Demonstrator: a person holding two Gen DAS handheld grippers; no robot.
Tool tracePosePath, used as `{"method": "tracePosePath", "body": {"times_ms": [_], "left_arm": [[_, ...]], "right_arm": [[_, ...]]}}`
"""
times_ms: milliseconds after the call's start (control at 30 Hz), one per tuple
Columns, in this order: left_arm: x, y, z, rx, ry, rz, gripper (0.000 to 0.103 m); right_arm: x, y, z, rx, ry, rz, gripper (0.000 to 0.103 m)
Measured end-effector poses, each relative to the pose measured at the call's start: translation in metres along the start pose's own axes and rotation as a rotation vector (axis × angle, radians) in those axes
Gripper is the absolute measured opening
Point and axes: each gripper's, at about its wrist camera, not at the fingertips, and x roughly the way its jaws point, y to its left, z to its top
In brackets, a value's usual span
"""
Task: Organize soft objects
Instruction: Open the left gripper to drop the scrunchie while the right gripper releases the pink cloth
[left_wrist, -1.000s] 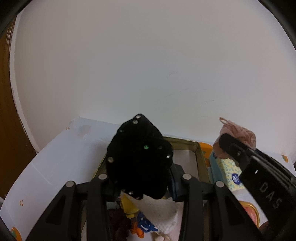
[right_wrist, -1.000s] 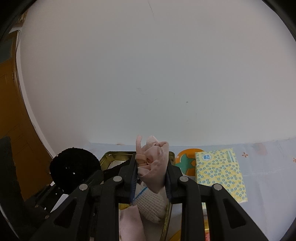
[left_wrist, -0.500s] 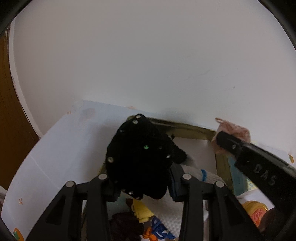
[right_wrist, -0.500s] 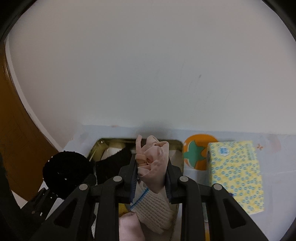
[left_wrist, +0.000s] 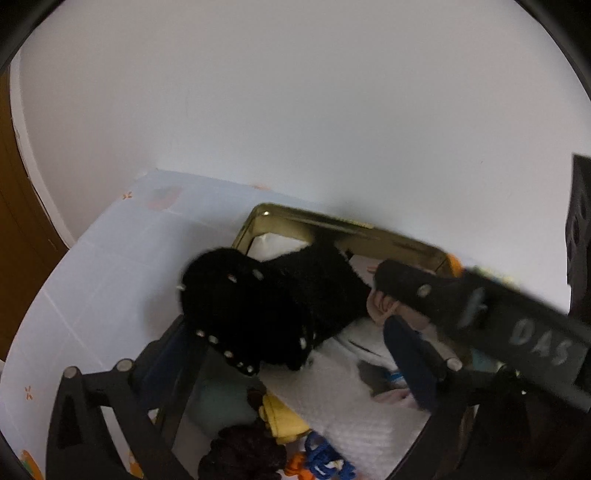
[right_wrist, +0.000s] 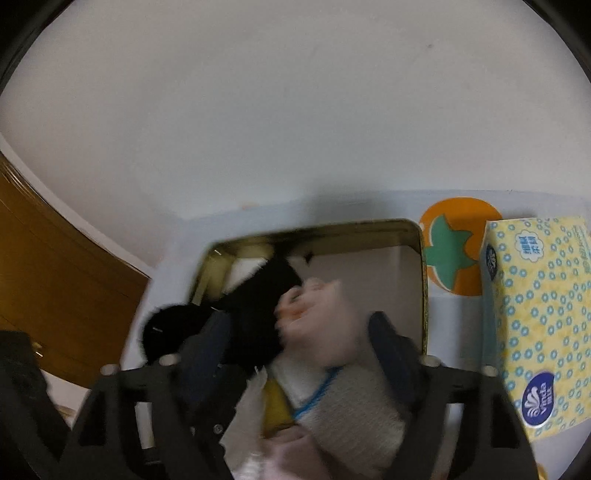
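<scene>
Both grippers hung over the gold tin box (left_wrist: 343, 225) with their jaws opening, each letting go of a soft item.

The left gripper (left_wrist: 291, 354) had spread wide. The black fuzzy scrunchie (left_wrist: 243, 310), studded with small shiny beads, sat between its fingers and slightly ahead of them, no longer pinched, sagging onto the box's near-left rim and onto a black fleecy cloth (left_wrist: 321, 284) inside. Its ring lay roughly flat, tilted toward the left finger.

The right gripper (right_wrist: 295, 339) was parting too. The pink fabric bundle (right_wrist: 317, 317) lay between its fingers, blurred, probably dropping or just settling; no pad seemed to press it. It lay straight ahead of the jaws, its long axis running along them into the box, on top of a white knitted sock with a blue stripe (right_wrist: 332, 391).

The box was shallow, rectangular, with rounded corners and a shiny metal wall. Below the jaws lay a white waffle-textured cloth (left_wrist: 351, 398) and something yellow (left_wrist: 284, 417). To the right gripper's outer side stood a yellow patterned tissue pack (right_wrist: 539, 317), just beside the box on the pale tablecloth (left_wrist: 110, 258).

The left hand was nearer the scrunchie, the right nearer the bundle.
</scene>
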Motion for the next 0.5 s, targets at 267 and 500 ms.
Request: {"method": "tracePosePath", "body": {"times_ms": [267,500], "left_arm": [[-0.023,-0.003,-0.001,0.058,-0.123,0.055,0.103],[-0.047,0.005,-0.034,0.074,-0.27,0.081,0.103]], "right_arm": [[-0.048,0.013,-0.025,-0.021,-0.162,0.049,0.08],[-0.09,0.025,-0.077,-0.086,-0.389,-0.023,0.08]]}}
